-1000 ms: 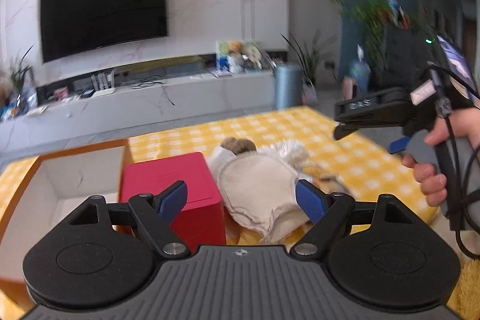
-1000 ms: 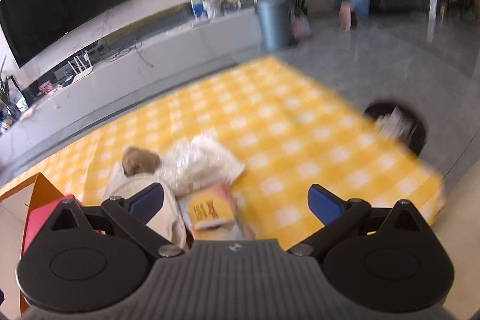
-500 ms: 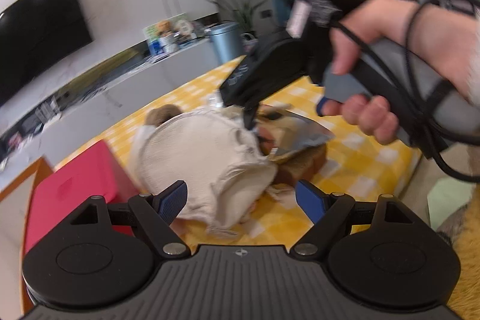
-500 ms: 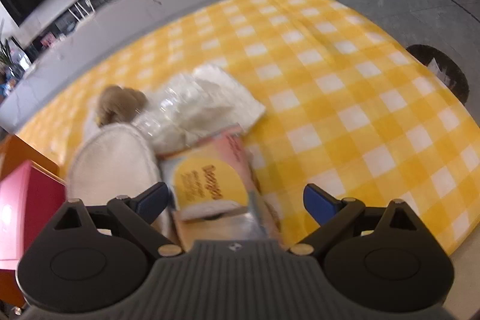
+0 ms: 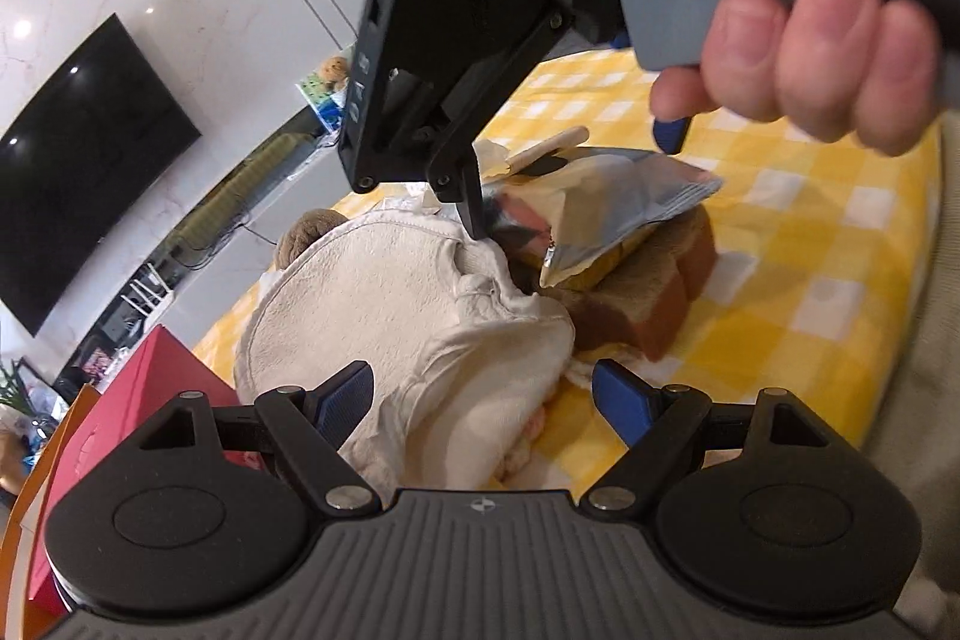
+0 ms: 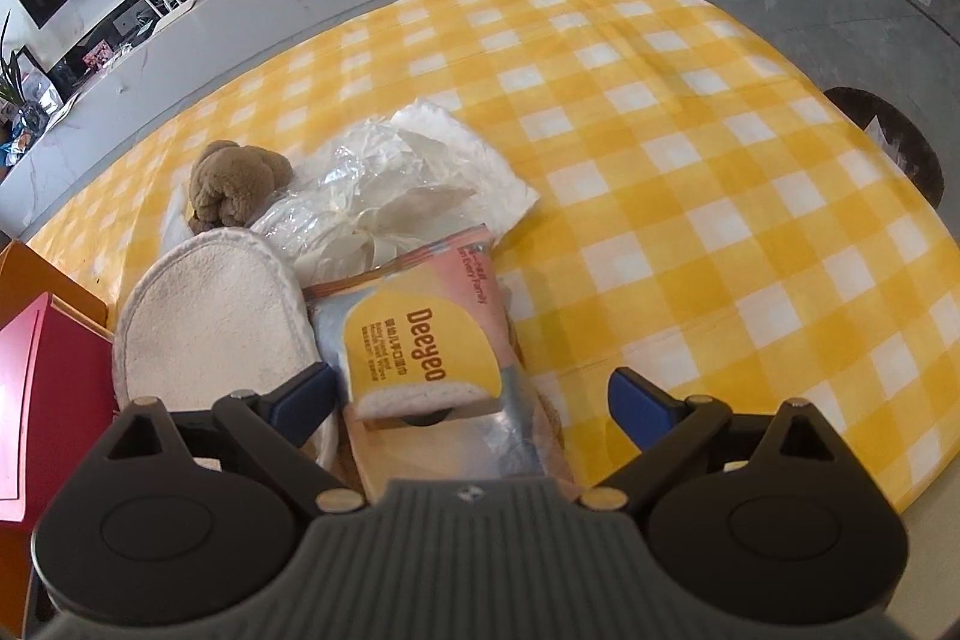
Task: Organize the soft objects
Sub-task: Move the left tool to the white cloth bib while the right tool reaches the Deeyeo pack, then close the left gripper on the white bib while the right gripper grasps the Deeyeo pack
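Soft yellow-labelled foil tissue pack [image 6: 420, 358] lies between your right gripper's [image 6: 474, 400] wide-open jaws, long axis running straight ahead; your left gripper [image 5: 480, 394] gapes wide nearby.

The black plastic left gripper [image 5: 483, 397] has two round flat discs, a ribbed grey body with a small round logo, silver screws at the linkage joints and blue finger pads [image 5: 345, 394]. The black right gripper [image 6: 471, 397] has the same build, with a grey handle in a bare hand [image 5: 798, 46].
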Available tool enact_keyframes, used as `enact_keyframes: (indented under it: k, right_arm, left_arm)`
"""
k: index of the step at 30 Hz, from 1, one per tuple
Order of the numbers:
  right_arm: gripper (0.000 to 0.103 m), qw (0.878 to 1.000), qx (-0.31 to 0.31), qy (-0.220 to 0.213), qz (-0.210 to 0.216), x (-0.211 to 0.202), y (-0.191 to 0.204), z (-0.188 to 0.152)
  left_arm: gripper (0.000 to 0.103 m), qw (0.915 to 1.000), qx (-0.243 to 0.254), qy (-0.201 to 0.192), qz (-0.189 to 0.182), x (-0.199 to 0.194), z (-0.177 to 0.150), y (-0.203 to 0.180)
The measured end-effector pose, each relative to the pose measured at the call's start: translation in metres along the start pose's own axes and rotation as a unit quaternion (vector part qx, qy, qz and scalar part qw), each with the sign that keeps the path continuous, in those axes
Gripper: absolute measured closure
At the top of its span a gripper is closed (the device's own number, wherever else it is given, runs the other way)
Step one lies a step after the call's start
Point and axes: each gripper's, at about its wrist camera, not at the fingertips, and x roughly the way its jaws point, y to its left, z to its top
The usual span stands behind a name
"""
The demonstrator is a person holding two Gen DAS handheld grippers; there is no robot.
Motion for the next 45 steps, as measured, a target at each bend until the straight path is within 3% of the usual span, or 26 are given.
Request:
enact_keyframes:
  k: [4, 10, 12, 13, 15, 17, 20, 21, 28, 32, 34, 38, 42, 45]
  right_arm:
    - [0.007, 1.000, -0.006, -0.003, -0.003, 0.000, 0.001, -0.001]
    - [0.006, 1.000, -0.009, -0.006, -0.007, 0.000, 0.003, -0.002]
    - [0.006, 1.000, -0.008, -0.006, -0.007, 0.000, 0.003, -0.002]
    - [0.006, 1.000, -0.007, -0.005, -0.007, 0.000, 0.002, -0.003]
    - [0.006, 1.000, -0.006, -0.005, -0.005, -0.001, 0.001, -0.003]
    - [0.008, 1.000, -0.002, -0.004, -0.003, -0.001, -0.001, -0.004]
    - [0.019, 1.000, 0.015, -0.002, 0.019, -0.003, -0.008, -0.005]
    - [0.028, 0.999, 0.021, -0.001, 0.031, -0.005, -0.011, -0.006]
    - [0.034, 0.999, 0.036, -0.005, 0.041, -0.010, -0.018, -0.008]
    - [0.034, 0.999, 0.028, -0.006, 0.028, -0.012, -0.015, -0.010]
    - [0.034, 1.000, 0.021, -0.006, 0.023, -0.012, -0.012, -0.010]
    - [0.033, 1.000, 0.013, -0.007, 0.016, -0.011, -0.010, -0.010]
    - [0.033, 1.000, 0.016, -0.006, 0.018, -0.011, -0.011, -0.010]
    - [0.033, 1.000, 0.015, -0.005, 0.018, -0.010, -0.010, -0.010]
  left_arm:
    - [0.006, 0.9996, -0.020, 0.016, 0.008, 0.010, 0.004, -0.001]
    - [0.006, 0.9959, -0.087, 0.005, 0.022, 0.010, 0.011, 0.019]
    - [0.018, 0.9947, -0.101, 0.000, 0.021, 0.010, 0.011, 0.025]
    - [0.034, 0.9941, -0.107, -0.004, 0.019, 0.009, 0.010, 0.028]
    - [0.049, 0.9931, -0.116, -0.010, 0.018, 0.005, 0.010, 0.031]
    - [0.074, 0.9927, -0.118, -0.019, 0.010, -0.001, 0.011, 0.032]
    - [0.087, 0.9921, -0.121, -0.033, 0.011, -0.013, 0.013, 0.035]
    - [0.087, 0.9919, -0.121, -0.038, 0.010, -0.016, 0.014, 0.036]
    - [0.089, 0.9875, -0.147, -0.055, 0.001, -0.048, 0.019, 0.049]
    - [0.088, 0.9732, -0.215, -0.071, -0.038, -0.062, 0.012, 0.067]
    - [0.087, 0.9706, -0.224, -0.075, -0.046, -0.056, 0.007, 0.073]
    - [0.083, 0.9787, -0.199, -0.049, 0.009, -0.035, 0.004, 0.064]
    - [0.072, 0.9775, -0.207, -0.034, 0.017, -0.019, 0.002, 0.062]
    - [0.066, 0.9812, -0.185, -0.040, 0.037, -0.018, 0.005, 0.055]
